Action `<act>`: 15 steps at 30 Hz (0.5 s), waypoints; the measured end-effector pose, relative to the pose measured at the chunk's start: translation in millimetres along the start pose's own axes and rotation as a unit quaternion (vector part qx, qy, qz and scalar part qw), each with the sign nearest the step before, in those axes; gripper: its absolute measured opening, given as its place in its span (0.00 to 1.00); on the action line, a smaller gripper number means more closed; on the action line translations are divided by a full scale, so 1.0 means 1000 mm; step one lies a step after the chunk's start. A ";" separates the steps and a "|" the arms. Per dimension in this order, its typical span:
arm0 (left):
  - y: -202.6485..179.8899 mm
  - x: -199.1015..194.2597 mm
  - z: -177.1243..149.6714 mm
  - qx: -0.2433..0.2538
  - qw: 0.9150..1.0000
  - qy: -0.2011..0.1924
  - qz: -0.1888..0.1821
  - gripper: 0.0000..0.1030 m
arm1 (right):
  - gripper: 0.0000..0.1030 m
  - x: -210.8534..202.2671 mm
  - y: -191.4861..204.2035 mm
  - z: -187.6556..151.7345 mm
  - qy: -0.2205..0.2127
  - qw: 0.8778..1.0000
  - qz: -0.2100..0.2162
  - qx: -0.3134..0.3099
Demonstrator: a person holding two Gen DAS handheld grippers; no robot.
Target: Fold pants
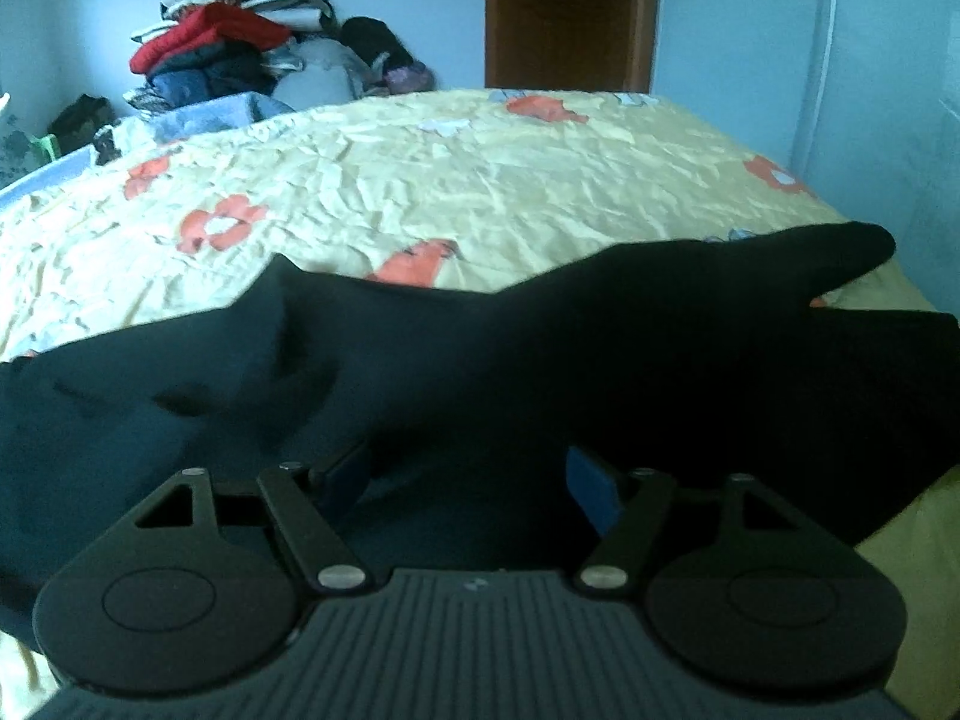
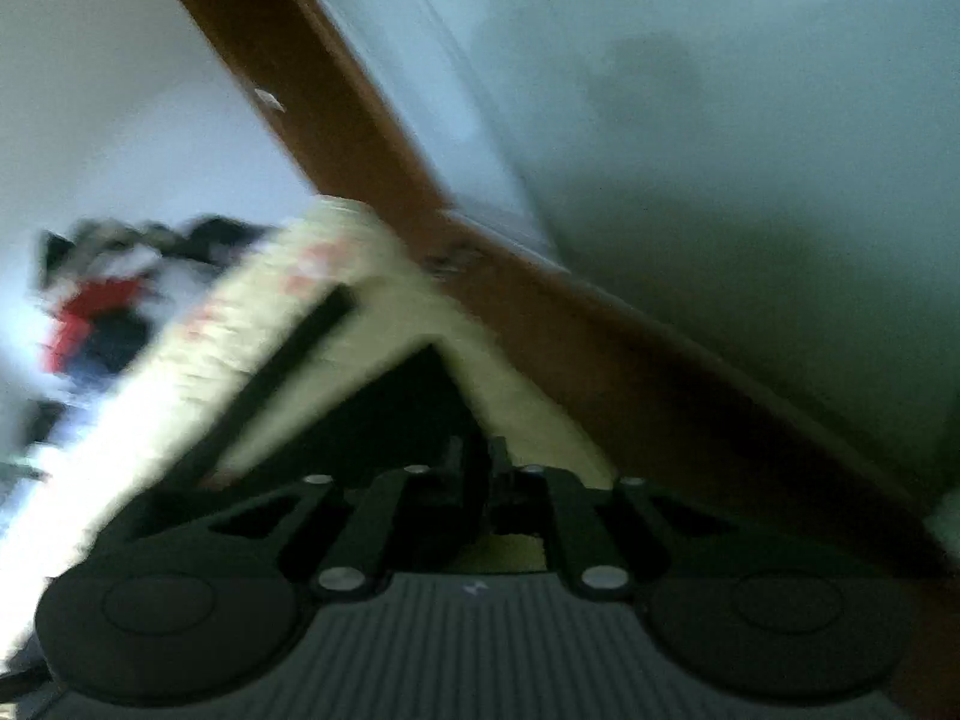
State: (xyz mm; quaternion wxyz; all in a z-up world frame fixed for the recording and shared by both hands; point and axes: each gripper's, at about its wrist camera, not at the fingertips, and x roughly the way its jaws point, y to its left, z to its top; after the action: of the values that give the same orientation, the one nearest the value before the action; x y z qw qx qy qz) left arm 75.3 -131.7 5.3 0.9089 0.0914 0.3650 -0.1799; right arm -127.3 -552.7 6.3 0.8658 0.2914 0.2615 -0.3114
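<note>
Black pants [image 1: 540, 354] lie spread across the near part of a bed with a yellow flowered sheet [image 1: 456, 180]. In the left wrist view my left gripper [image 1: 474, 474] is open, its blue-padded fingers [image 1: 591, 483] low over the dark fabric, with cloth between and around them. In the right wrist view, tilted and blurred, my right gripper [image 2: 477, 462] is shut on a dark fold of the pants [image 2: 420, 396], lifted above the bed sheet [image 2: 336, 294]. A dark strip of the pants [image 2: 288, 360] trails to the left.
A heap of clothes [image 1: 240, 54] is piled at the far left corner behind the bed. A brown door [image 1: 570, 12] stands in the far wall; it also shows in the right wrist view [image 2: 336, 120]. A blue-white wall [image 1: 810, 60] runs along the bed's right side.
</note>
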 end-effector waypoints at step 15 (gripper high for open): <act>-0.015 -0.007 -0.026 0.064 0.998 -0.021 -0.011 0.81 | 0.68 0.079 0.123 0.032 0.076 0.983 0.166 0.028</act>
State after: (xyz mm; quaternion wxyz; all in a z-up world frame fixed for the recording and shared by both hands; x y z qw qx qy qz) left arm 48.1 -135.6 -8.8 0.9064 0.1417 0.3349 -0.2149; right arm 19.2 -526.4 20.7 0.8746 0.3778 0.2660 -0.1471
